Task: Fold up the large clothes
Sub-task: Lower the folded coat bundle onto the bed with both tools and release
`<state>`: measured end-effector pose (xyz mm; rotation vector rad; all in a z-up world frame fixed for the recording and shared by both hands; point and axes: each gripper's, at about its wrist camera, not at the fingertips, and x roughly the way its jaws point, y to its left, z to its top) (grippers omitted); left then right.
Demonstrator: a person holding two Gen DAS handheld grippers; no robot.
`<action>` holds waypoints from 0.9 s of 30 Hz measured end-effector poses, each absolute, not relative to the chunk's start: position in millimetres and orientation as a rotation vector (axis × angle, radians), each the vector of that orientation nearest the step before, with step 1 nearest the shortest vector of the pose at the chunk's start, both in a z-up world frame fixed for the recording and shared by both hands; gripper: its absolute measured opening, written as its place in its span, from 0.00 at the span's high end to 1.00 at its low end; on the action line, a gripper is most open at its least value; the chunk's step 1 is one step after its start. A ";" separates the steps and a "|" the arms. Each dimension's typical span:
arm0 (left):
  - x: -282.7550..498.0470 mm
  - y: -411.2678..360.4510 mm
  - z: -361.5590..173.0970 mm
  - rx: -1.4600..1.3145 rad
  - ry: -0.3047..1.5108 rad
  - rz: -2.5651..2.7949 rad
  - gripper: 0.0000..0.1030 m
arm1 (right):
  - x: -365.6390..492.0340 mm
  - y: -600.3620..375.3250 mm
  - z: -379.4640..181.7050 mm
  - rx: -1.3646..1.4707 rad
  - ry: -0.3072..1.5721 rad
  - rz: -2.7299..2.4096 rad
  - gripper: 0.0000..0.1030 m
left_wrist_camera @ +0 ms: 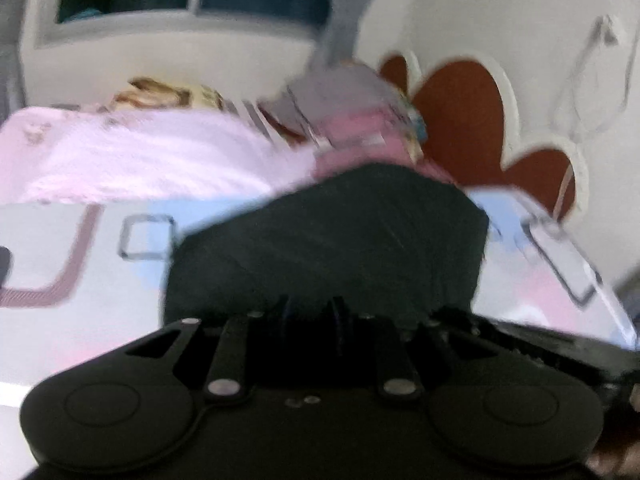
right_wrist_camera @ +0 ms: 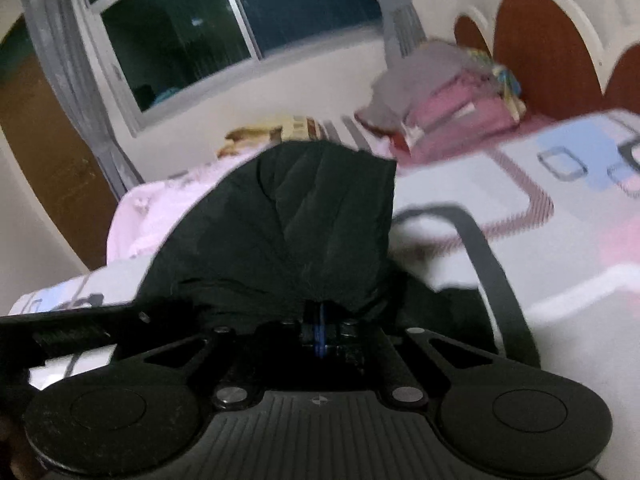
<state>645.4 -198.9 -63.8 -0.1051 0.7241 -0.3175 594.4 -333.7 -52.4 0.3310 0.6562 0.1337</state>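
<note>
A large black garment (left_wrist_camera: 328,240) hangs folded over the bed, blurred in both views. In the left wrist view my left gripper (left_wrist_camera: 312,312) is shut on its near edge, and the cloth drapes forward from the narrow gap between the fingers. In the right wrist view the same black garment (right_wrist_camera: 288,216) fans out from my right gripper (right_wrist_camera: 320,312), whose jaws are fully shut on a bunched fold of it. The two grippers are close side by side: part of the other tool's black body shows at the edge of each view. The fingertips are mostly hidden by cloth.
The bed sheet (left_wrist_camera: 60,240) is white with blue and pink squares. A pink blanket (left_wrist_camera: 140,152) lies at the far side, and a pile of folded clothes (right_wrist_camera: 448,100) sits by the brown arched headboard (right_wrist_camera: 544,40). A black strap (right_wrist_camera: 492,264) lies on the sheet. Beyond are a dark window (right_wrist_camera: 180,40) and a grey curtain (right_wrist_camera: 60,60).
</note>
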 end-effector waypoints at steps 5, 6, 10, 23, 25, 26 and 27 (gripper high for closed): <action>672.5 -179.5 -61.2 -0.111 0.732 -0.239 0.81 | 608.0 -316.5 -28.9 0.274 0.578 0.176 1.00; 676.1 -178.9 -63.5 -0.110 0.741 -0.237 0.80 | 615.1 -311.2 -26.6 0.264 0.579 0.188 0.97; 691.2 -170.8 -78.7 -0.224 0.800 -0.252 0.81 | 635.8 -294.3 -23.8 0.193 0.544 0.222 0.51; 688.3 -248.5 -113.2 -0.008 0.890 -0.302 0.82 | 673.9 -316.0 -101.2 0.204 0.847 0.192 0.54; 689.2 -251.6 -116.8 0.008 0.889 -0.291 0.82 | 668.4 -321.9 -107.4 0.245 0.807 0.196 0.54; 689.0 -254.7 -117.1 0.021 0.888 -0.287 0.82 | 667.2 -325.6 -110.2 0.260 0.795 0.192 0.54; 689.0 -256.4 -116.7 0.027 0.888 -0.284 0.82 | 665.9 -325.7 -111.0 0.262 0.784 0.187 0.54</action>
